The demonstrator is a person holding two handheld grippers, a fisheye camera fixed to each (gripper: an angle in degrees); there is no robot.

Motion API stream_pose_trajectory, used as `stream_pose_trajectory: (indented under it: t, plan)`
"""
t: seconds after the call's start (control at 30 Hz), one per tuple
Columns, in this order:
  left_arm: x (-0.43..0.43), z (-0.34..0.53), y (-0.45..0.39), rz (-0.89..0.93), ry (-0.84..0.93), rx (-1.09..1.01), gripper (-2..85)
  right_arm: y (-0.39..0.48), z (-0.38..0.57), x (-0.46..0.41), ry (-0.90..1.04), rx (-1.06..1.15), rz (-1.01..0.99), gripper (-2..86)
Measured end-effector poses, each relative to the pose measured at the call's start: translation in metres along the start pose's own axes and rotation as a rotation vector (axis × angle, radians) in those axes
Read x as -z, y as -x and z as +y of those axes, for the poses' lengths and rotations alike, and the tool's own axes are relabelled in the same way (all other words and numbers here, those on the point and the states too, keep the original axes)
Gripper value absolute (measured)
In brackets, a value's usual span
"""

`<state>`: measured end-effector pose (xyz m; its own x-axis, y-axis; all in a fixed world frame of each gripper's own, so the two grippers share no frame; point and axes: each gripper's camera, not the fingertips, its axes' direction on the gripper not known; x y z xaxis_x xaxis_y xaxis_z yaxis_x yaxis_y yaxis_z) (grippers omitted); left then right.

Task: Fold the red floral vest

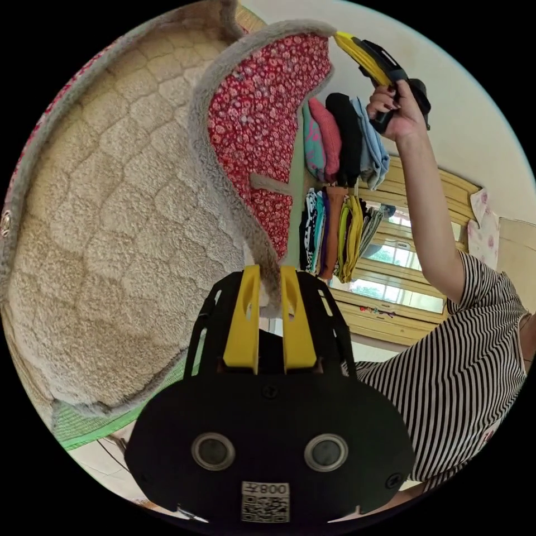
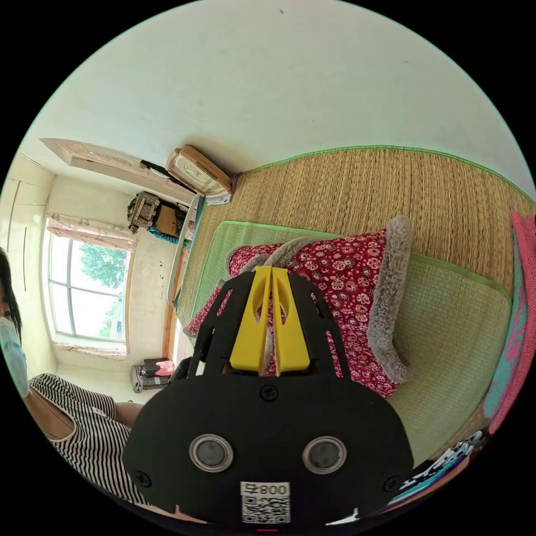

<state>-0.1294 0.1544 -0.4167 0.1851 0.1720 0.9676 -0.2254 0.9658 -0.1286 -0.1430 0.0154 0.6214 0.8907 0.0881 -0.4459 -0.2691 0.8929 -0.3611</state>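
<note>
Red floral vest (image 1: 262,117) held up and spread across the upper left of the left gripper view, fleece lining facing the camera, presumably to shake it flat before laying it on the green mat (image 2: 452,335). Left gripper (image 1: 270,290) low centre, jaws clamped on the grey fleece trim. Right gripper (image 1: 365,56) at upper right, pinching the far corner in a hand (image 1: 393,111). In the right gripper view, right gripper (image 2: 271,279) with jaws pressed together, seemingly on trim, though the pinch is hard to make out.
</note>
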Motion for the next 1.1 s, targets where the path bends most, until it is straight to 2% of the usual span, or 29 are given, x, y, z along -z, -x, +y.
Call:
stream_pose_trajectory:
  t: [0.13,0.27,0.4,0.47,0.53,0.73,0.8,0.97,1.1]
  plan:
    - [0.058,-0.03,-0.003,-0.102,-0.217,-0.024,4.9,-0.006,0.005,0.015,-0.031,0.01,-0.031,-0.1]
    - [0.071,-0.094,-0.006,-0.172,-0.199,-0.08,1.8,-0.012,0.009,0.024,-0.061,0.015,-0.08,-0.1]
    - [0.063,-0.179,-0.006,-0.268,-0.098,-0.075,0.6,-0.013,0.01,0.027,-0.081,0.022,-0.104,0.0]
    - [0.074,-0.205,-0.012,-0.323,-0.124,-0.083,0.5,-0.013,0.008,0.028,-0.083,0.028,-0.106,0.0]
    - [0.104,-0.232,-0.024,-0.354,-0.226,-0.114,0.4,-0.014,0.006,0.029,-0.093,0.031,-0.105,0.0]
    - [0.171,-0.279,-0.025,-0.304,-0.407,-0.081,0.2,-0.035,-0.024,0.012,-0.134,0.002,-0.093,0.0]
    - [0.182,-0.288,-0.019,-0.279,-0.421,-0.069,0.2,-0.048,-0.043,-0.01,-0.094,-0.018,-0.06,0.0]
    - [0.17,-0.282,-0.017,-0.2,-0.346,-0.172,0.1,-0.075,-0.076,-0.071,0.082,-0.077,0.03,0.0]
    - [0.124,-0.27,-0.013,-0.16,-0.174,-0.256,0.1,-0.08,-0.077,-0.068,0.047,-0.053,-0.042,0.0]
